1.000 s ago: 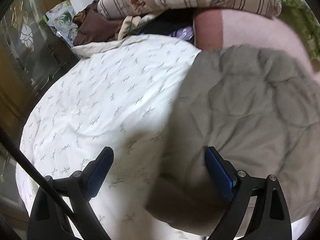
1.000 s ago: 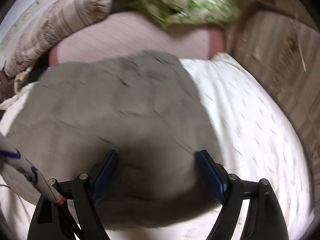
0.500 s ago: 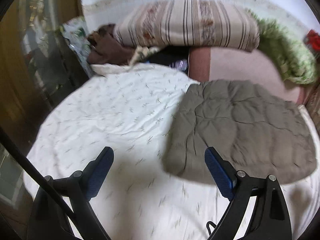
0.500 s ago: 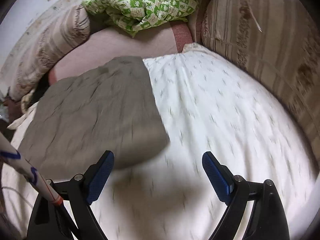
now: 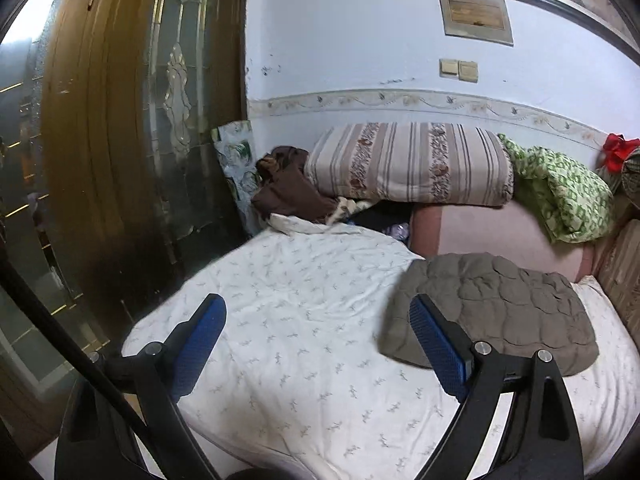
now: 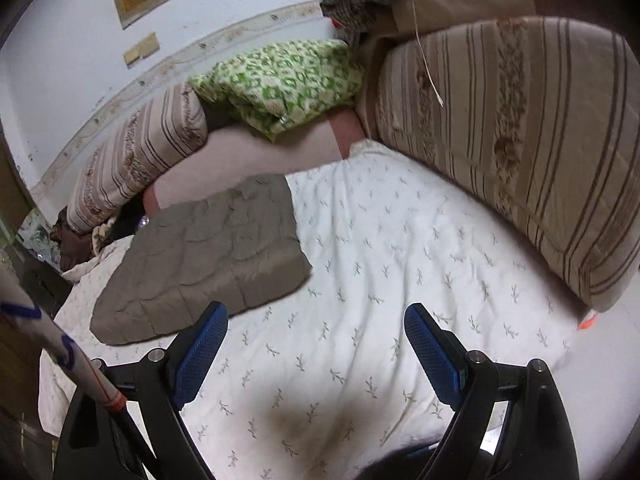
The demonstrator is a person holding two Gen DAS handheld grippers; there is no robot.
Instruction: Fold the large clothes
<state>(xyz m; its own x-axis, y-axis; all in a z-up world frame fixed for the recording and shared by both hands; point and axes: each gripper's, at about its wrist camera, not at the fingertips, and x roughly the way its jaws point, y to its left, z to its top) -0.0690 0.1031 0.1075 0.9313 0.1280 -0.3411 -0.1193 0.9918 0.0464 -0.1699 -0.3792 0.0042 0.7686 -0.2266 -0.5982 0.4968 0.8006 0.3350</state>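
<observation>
From the left wrist camera, the left gripper (image 5: 316, 344) hangs above the bed with its blue-padded jaws spread wide and nothing between them. Below lies the white bedspread printed with small grey sprigs (image 5: 304, 320). The folded grey-brown quilted garment (image 5: 500, 304) rests flat on that bedspread toward the bed's far right corner, partly hidden behind the right-hand blue pad (image 5: 438, 346). Past it, along the bed's far edge, a pink mattress cover (image 5: 500, 232) shows, and on top sit a striped beige floral bolster (image 5: 412, 162) and a crumpled green-and-white patterned blanket (image 5: 564, 188). A heap of dark brown cloth (image 5: 288, 188) lies at the far left corner. A wooden door with leaded glass (image 5: 120, 120) stands beyond the bed's left edge.

From the right wrist camera, the right gripper (image 6: 316, 344) also has its jaws well apart and empty, over the sprigged bedspread (image 6: 400, 264). The grey-brown quilted garment (image 6: 208, 256) lies folded into a rough rectangle near the bed's far left part, its near corner just beyond the left blue pad (image 6: 200, 350) and clear of it. A large striped beige cushion (image 6: 520, 140) runs along the bed's right edge, with the green blanket (image 6: 280, 80) at the far corner.
</observation>
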